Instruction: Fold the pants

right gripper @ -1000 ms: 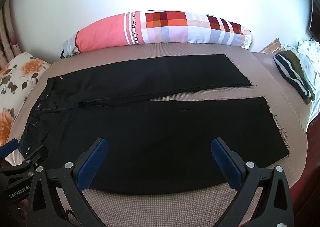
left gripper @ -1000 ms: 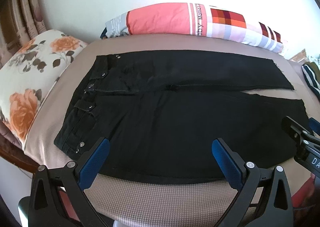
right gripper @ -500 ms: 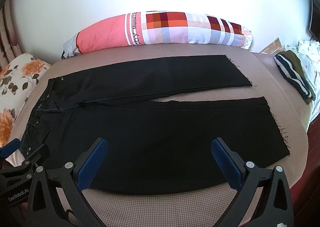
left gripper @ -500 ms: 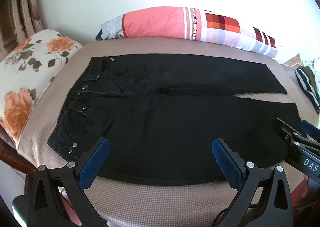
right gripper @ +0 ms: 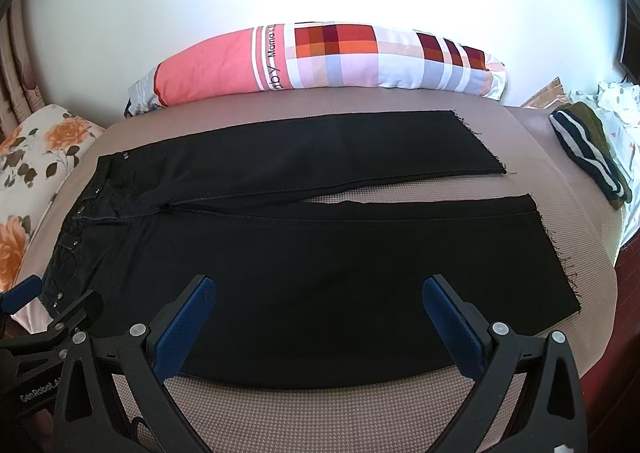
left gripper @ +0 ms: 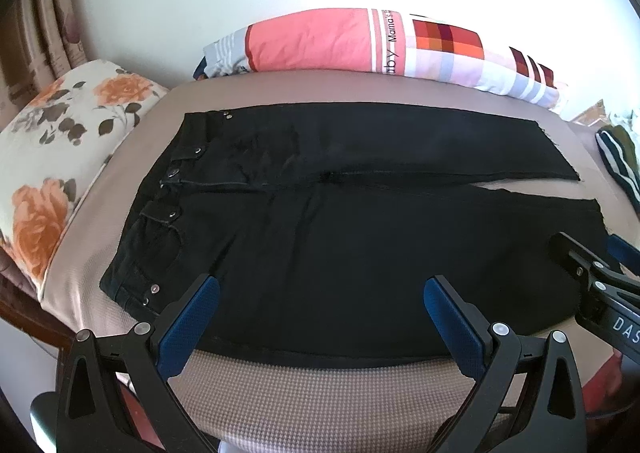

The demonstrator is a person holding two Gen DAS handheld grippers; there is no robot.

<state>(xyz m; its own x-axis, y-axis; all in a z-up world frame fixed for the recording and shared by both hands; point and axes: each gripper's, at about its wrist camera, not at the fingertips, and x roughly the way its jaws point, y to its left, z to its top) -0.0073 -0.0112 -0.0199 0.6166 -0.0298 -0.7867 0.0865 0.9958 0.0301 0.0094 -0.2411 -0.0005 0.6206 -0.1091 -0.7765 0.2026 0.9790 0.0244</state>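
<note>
Fingers [left gripper: 188, 327] of the left gripper [left gripper: 320, 317] and the right gripper [right gripper: 318, 319] were spread apart, holding nothing, at the near edge of the black pants [right gripper: 320, 273] spread flat on the bed [right gripper: 340, 413], waistband left; striped pillow [right gripper: 320, 57] beyond.

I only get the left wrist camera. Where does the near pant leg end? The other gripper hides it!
Observer: In the right wrist view, the near leg of the black pants ends in a frayed hem that lies flat on the mattress.
Operator: What's the stripy thing at the side?
Observer: A dark garment with white stripes, olive along one side. It lies apart from the pants.
Operator: Anything behind it?
Observer: Yes, a crumpled white spotted cloth.
</note>
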